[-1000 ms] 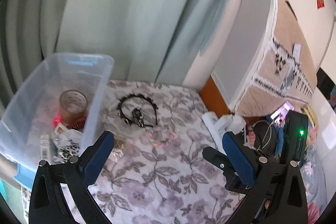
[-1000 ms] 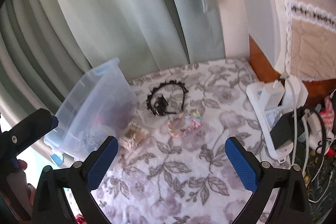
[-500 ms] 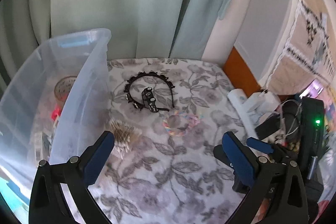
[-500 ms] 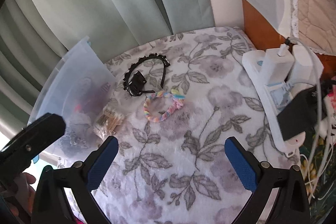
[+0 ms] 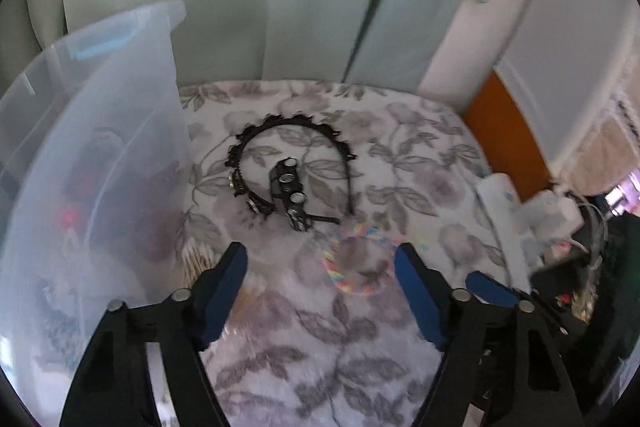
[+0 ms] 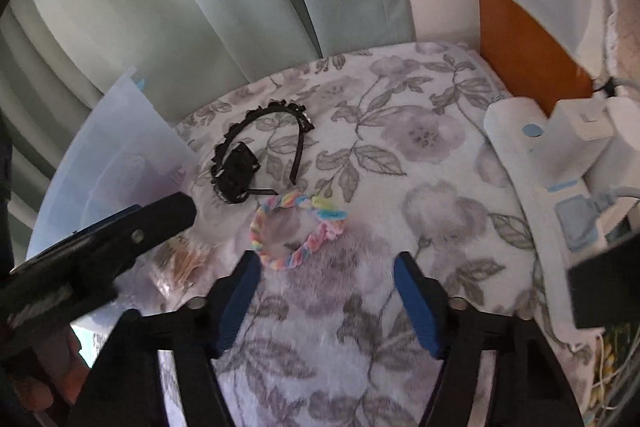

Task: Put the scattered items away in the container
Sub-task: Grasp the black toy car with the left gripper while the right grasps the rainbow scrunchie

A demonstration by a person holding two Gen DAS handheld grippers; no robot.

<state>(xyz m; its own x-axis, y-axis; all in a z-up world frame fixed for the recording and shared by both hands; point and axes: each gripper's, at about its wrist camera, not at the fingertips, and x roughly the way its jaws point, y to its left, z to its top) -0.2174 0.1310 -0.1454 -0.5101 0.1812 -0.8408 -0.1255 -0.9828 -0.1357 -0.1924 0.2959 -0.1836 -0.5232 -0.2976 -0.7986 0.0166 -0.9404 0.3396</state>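
Both jaws are held spread, nothing gripped: left gripper (image 5: pixel 322 263), right gripper (image 6: pixel 327 267). Scrunchie (image 6: pixel 296 229) is seen on floral cloth (image 6: pixel 400 163), just ahead of both. Headband (image 6: pixel 260 143) lies beyond; bin (image 5: pixel 92 155) at left.

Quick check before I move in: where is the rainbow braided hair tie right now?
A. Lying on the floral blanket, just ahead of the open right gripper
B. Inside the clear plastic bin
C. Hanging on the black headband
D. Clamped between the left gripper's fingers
A. The rainbow hair tie lies flat on the floral blanket, just ahead of the right gripper, whose jaws stand open; it is outside the clear bin and apart from the black headband.
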